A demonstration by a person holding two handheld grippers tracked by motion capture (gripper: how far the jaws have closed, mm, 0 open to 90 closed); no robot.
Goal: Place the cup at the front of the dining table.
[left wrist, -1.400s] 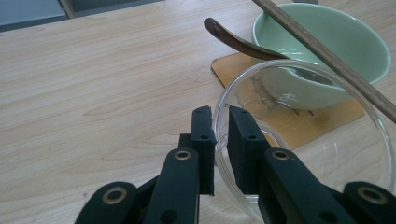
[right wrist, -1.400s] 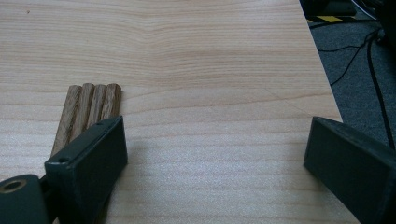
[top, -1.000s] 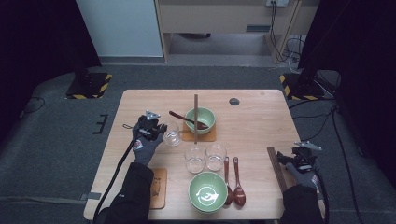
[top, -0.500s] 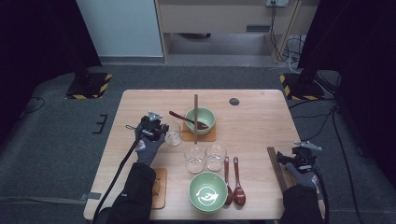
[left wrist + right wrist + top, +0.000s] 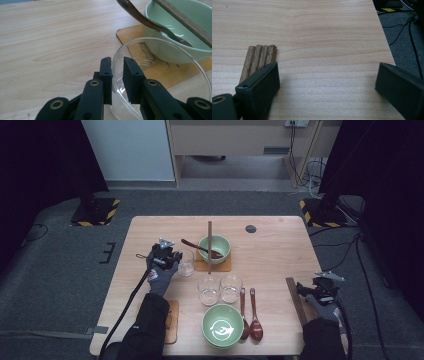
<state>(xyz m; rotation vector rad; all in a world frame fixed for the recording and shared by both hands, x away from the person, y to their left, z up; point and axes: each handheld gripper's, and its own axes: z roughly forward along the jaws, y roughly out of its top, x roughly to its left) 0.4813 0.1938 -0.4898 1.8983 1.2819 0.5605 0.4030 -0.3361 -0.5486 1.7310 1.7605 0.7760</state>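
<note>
Glass (image 5: pixel 186 266) stands on the table (image 5: pixel 280 250), just left of the coaster (image 5: pixel 213 265) that carries the far bowl (image 5: pixel 215 247), and the left gripper (image 5: pixel 170 256) has it by the rim. In the left gripper view the two black jaws pinch the glass wall (image 5: pixel 160 75), one jaw outside and one inside, closed tight on it. A brown spoon (image 5: pixel 142 18) leans out of that bowl, and a wooden stick (image 5: pixel 209 246) lies across it.

Toward the person, two more glasses (image 5: pixel 209 290) (image 5: pixel 231 287) sit side by side, well apart from the held one. Below them is a near bowl (image 5: pixel 223 325), with two spoons (image 5: pixel 244 312) (image 5: pixel 255 315) just right of it. A second coaster (image 5: pixel 172 320) lies under the left forearm.

The right gripper (image 5: pixel 320 292) hovers at the table's right edge with its jaws spread wide and nothing between them. A bundle of chopsticks (image 5: pixel 258 60) lies just beside its left jaw in the right gripper view.
</note>
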